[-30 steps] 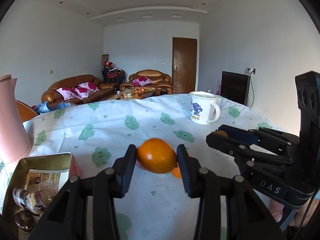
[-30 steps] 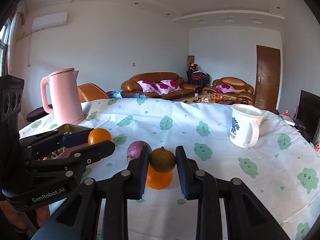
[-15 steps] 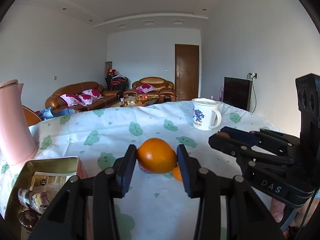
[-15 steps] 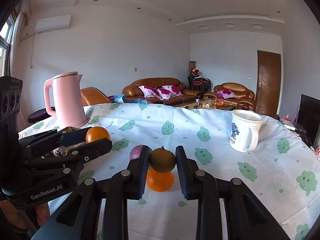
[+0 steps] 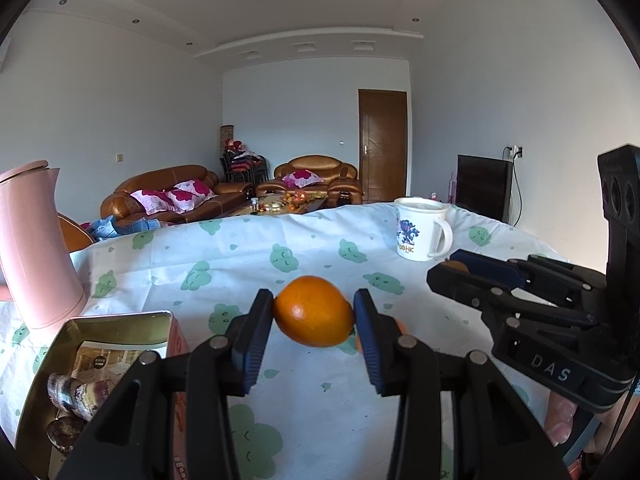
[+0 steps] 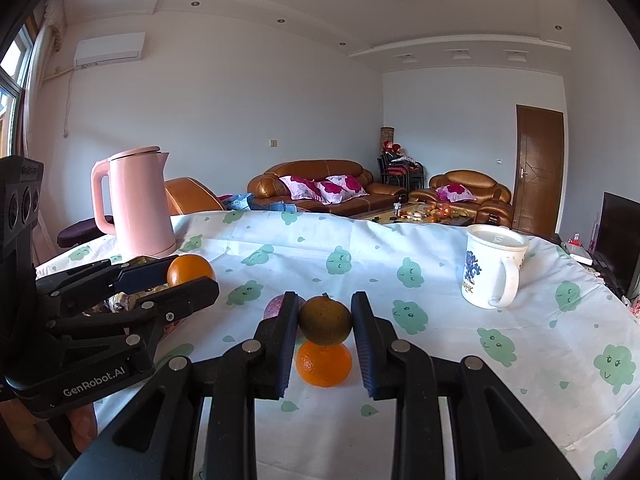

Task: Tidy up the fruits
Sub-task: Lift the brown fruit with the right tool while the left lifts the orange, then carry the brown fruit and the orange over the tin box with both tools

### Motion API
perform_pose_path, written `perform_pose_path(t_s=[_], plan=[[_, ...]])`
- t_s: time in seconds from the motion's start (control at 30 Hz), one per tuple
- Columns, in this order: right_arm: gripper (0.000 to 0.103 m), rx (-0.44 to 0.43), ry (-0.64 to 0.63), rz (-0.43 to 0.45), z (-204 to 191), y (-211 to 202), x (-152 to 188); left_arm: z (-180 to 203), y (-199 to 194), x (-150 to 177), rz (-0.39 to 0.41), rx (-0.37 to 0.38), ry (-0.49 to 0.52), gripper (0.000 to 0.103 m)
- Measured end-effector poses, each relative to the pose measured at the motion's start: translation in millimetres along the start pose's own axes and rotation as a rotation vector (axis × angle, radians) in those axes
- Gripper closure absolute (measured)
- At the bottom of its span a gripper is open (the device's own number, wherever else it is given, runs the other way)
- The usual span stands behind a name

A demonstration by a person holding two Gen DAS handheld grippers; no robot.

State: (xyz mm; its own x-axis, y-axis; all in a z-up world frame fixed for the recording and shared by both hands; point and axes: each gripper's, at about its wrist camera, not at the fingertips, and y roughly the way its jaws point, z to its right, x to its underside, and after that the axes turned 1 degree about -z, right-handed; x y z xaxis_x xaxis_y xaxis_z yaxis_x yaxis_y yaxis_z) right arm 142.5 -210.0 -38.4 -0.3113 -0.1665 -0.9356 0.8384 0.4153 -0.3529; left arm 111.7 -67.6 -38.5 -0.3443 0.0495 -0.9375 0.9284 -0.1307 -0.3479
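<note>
The left gripper (image 5: 314, 312) pinches an orange (image 5: 313, 311) between its jaws, carried clear above the counter (image 5: 248, 252); the jaws are spread only as wide as the fruit, with its slightly longer axis running across from pad to pad. The open tin (image 5: 108, 320), which holds some wrapped items, lies below and to the left of those jaws, near the pink kettle (image 5: 34, 240), so the left side is the nearer one if the tin is the destination, which is a guess. The right gripper (image 6: 325, 320) clamps a brownish-green round fruit (image 6: 325, 319), also lifted. Directly beneath it a second orange (image 6: 324, 364) rests on the counter, with a purple fruit (image 6: 274, 306) just behind the left jaw.
</note>
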Motion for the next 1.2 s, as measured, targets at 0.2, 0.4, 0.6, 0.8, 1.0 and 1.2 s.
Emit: perform_pose_path(t_s=[0.2, 0.4, 0.6, 0.8, 1.0, 1.2], plan=[[0.074, -0.005, -0.005, -0.001, -3, 2, -1, -2, 0, 1, -0.009, -0.010, -0.001, 0.060], [0.074, -0.016, -0.003, -0.005, -9, 7, -3, -4, 0, 2, -0.020, -0.014, -0.001, 0.060], [0.074, -0.026, -0.008, -0.017, -18, 11, -4, -13, -2, 4, -0.028, -0.022, -0.014, 0.060], [0.074, -0.037, -0.024, -0.026, -29, 16, -5, -20, -6, 6, -0.038, -0.031, -0.015, 0.060], [0.074, -0.058, -0.044, -0.038, -43, 22, -6, -29, -11, 9, -0.041, -0.041, -0.020, 0.060], [0.074, -0.083, -0.069, -0.045, -60, 28, -8, -41, -14, 11, -0.046, -0.058, -0.035, 0.060]])
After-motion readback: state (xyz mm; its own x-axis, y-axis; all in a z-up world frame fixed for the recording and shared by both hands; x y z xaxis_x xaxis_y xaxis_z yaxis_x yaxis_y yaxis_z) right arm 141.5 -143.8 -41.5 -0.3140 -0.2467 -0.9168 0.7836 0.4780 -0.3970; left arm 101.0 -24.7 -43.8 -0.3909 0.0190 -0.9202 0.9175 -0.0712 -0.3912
